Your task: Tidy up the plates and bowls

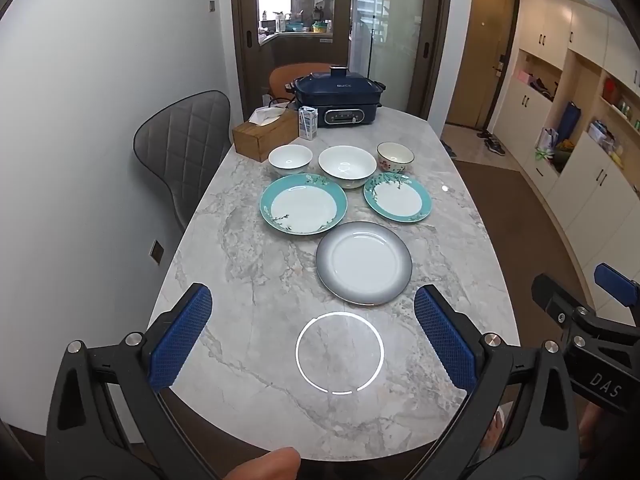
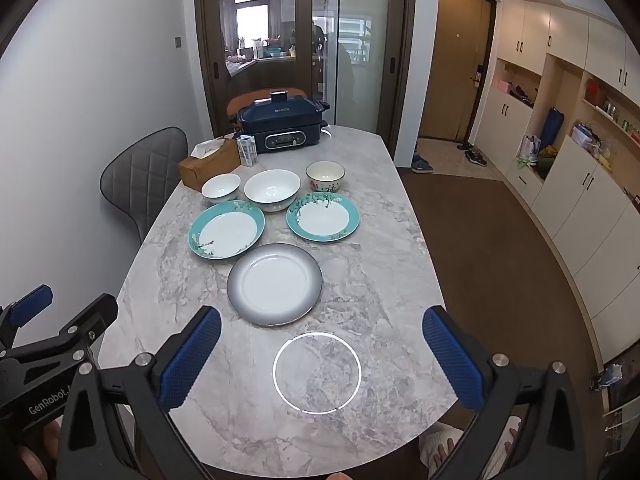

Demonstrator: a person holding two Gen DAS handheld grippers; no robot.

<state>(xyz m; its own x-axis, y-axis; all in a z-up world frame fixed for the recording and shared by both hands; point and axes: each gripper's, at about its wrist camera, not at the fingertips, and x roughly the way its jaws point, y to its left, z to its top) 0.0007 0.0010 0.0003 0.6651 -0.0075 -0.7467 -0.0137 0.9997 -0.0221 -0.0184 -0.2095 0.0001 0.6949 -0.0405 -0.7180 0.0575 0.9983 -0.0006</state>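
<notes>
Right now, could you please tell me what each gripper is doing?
Left gripper: open, holding nothing.
Right gripper: open, holding nothing.

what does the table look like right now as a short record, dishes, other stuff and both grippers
plates: grey plate nearest, large teal plate, small teal plate
bowls: small white bowl, large white bowl, flowered bowl
stacking: none, all apart
other: tissue box, carton, electric cooker
left gripper: open, empty
right gripper: open, empty
</notes>
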